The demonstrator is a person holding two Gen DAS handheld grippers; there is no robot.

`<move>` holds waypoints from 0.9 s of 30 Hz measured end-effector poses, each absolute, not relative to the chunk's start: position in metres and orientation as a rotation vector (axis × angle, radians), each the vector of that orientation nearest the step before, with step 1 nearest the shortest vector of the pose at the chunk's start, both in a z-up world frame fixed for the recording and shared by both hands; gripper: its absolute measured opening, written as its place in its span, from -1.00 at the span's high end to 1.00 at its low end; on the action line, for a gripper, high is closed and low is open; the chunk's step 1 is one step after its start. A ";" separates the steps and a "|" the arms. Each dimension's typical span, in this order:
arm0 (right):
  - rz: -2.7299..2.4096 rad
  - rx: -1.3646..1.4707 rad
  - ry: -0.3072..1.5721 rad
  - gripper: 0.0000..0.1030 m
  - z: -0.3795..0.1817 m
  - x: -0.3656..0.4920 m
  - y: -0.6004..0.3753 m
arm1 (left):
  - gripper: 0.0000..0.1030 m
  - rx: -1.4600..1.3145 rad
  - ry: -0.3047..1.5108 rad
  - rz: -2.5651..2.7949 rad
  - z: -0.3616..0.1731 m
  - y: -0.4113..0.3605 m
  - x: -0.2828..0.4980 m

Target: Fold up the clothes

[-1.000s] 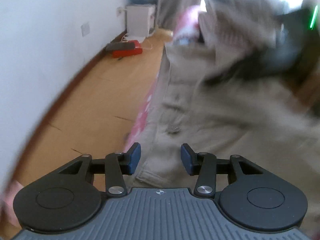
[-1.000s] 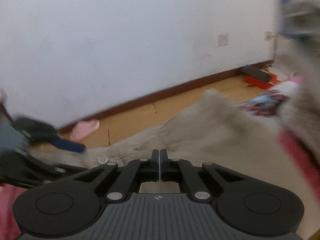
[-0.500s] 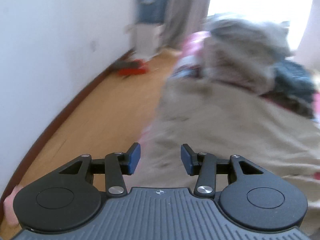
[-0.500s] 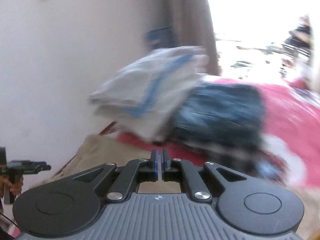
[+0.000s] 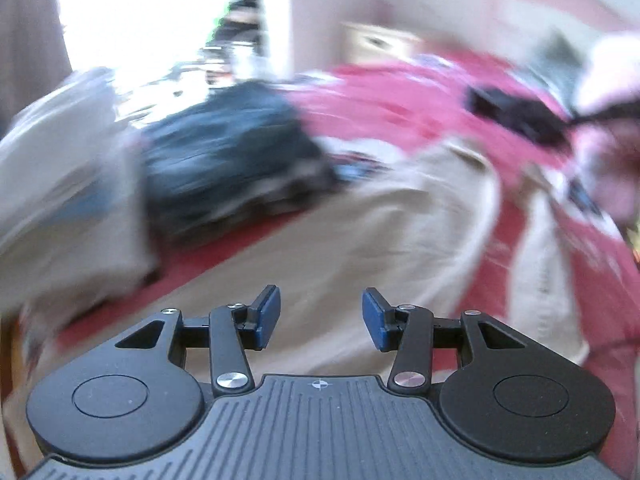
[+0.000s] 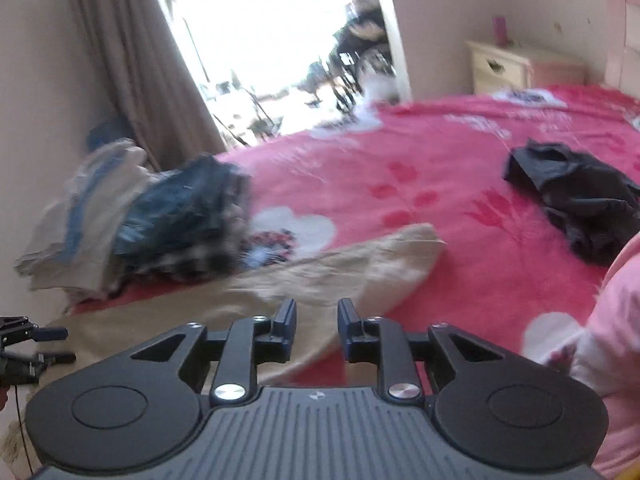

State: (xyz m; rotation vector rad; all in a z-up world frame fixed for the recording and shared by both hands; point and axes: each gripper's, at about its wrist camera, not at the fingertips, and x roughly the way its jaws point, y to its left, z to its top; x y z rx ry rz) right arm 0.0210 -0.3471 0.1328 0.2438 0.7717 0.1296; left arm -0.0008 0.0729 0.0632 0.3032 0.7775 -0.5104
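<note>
A beige garment lies spread on the red bedspread, one corner pointing right. My left gripper hovers over it, open, with nothing between its blue pads; the view is smeared by motion. My right gripper is above the garment's near edge, its jaws opening, with nothing between them. The left gripper shows at the right wrist view's far left edge. A stack of folded clothes, pale and dark blue, sits at the bed's left side.
A crumpled black garment lies on the bed to the right. A pink sleeve fills the near right. Behind the bed stand a cream nightstand, a brown curtain and a bright doorway.
Both views have swung away from the wall and wooden floor toward the bed. The right jaws, shut in the earlier frames, now stand apart. The left jaws keep the same gap.
</note>
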 end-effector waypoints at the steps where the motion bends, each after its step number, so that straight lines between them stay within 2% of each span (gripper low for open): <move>1: 0.118 0.235 0.781 0.46 0.133 0.032 -0.352 | 0.12 0.362 0.788 -0.556 0.062 0.052 0.003; 5: 0.095 0.163 0.813 0.35 0.115 0.080 -0.351 | 0.11 0.532 0.851 -0.663 0.037 -0.017 0.004; 10: 0.121 0.020 0.897 -0.05 0.061 0.138 -0.314 | 0.11 0.530 0.862 -0.685 -0.003 -0.051 -0.001; 12: 0.129 -0.096 0.908 -0.10 0.037 0.152 -0.297 | 0.11 0.541 0.850 -0.687 -0.010 -0.052 -0.007; 14: 0.104 -0.174 0.923 -0.08 0.014 0.160 -0.291 | 0.11 0.553 0.841 -0.688 -0.014 -0.053 -0.013; 18: 0.006 -0.113 0.953 0.51 -0.007 0.156 -0.316 | 0.11 0.553 0.839 -0.683 -0.021 -0.050 -0.017; 25: -0.215 0.266 0.988 0.52 -0.008 0.104 -0.398 | 0.11 0.529 0.832 -0.686 -0.030 -0.042 -0.017; 27: -0.191 0.436 0.973 0.41 -0.010 0.096 -0.416 | 0.11 0.513 0.834 -0.690 -0.032 -0.041 -0.015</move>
